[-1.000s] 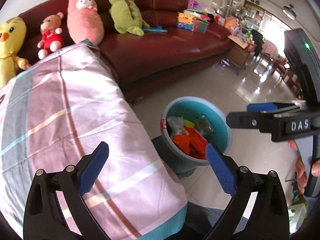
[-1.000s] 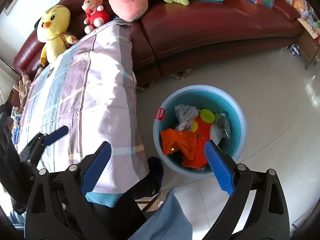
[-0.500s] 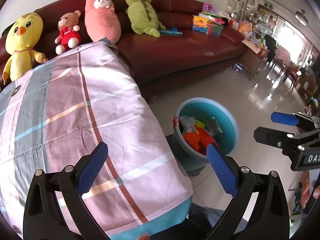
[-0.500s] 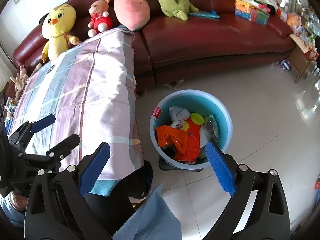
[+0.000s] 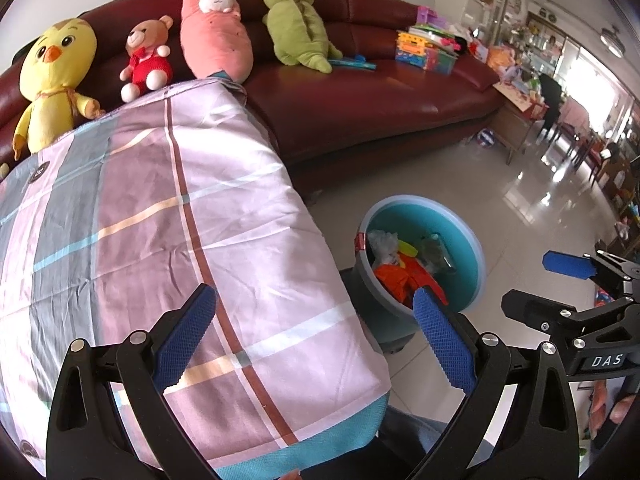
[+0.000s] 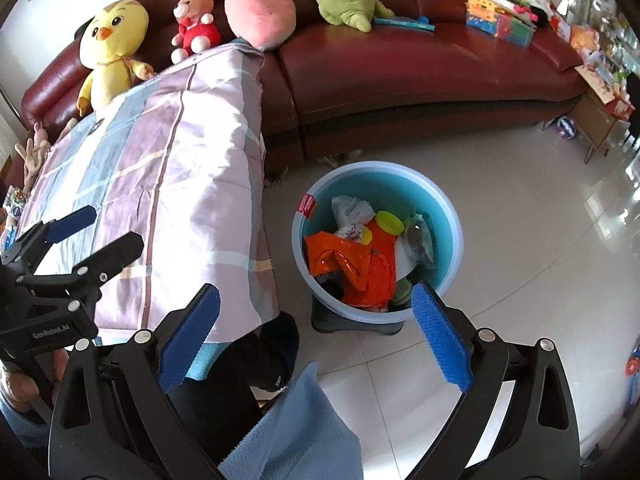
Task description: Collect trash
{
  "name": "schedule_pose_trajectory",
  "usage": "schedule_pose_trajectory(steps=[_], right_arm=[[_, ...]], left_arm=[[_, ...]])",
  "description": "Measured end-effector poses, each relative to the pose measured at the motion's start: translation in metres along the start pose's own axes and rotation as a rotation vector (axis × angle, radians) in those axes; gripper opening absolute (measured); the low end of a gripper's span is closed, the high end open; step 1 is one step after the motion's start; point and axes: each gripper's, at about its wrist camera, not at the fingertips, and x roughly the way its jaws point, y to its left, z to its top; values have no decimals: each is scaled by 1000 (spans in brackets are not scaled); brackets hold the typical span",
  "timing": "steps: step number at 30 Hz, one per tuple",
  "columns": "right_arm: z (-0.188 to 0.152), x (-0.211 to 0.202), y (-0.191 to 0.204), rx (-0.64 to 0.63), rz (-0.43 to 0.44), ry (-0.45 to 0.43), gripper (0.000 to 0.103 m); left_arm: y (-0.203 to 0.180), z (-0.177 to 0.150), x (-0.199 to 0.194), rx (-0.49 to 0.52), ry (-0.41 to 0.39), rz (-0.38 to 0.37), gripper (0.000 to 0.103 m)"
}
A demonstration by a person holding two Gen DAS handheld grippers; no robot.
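You are holding your left gripper (image 5: 312,336) with its jaws spread wide and nothing between the blue pads (image 5: 442,340). Your right gripper (image 6: 316,332) is likewise gaping, its two fingers angled outward and gripping nothing. In the left wrist view, your right gripper is showing off to the right of the left tool, fingers parted and pointing left. In the right wrist view, your left gripper is sitting off to the left of the right tool, fingers pointing up and right. Your hand (image 6: 28,380) is wrapping its handle at the lower left.
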Motion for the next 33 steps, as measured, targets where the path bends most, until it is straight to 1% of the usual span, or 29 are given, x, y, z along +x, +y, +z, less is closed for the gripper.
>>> schedule_pose_trajectory(steps=[12, 17, 25, 33], right_arm=[[3, 4, 2, -1, -2, 12, 92], [3, 7, 4, -4, 1, 17, 92], [2, 11, 3, 4, 5, 19, 92], [-1, 14, 2, 10, 5, 26, 92]], left_arm=[[8, -1, 5, -27, 13, 9, 99], [8, -5, 6, -17, 8, 16, 99], [4, -10, 4, -2, -22, 57, 99], [8, -12, 6, -14, -15, 69, 99]])
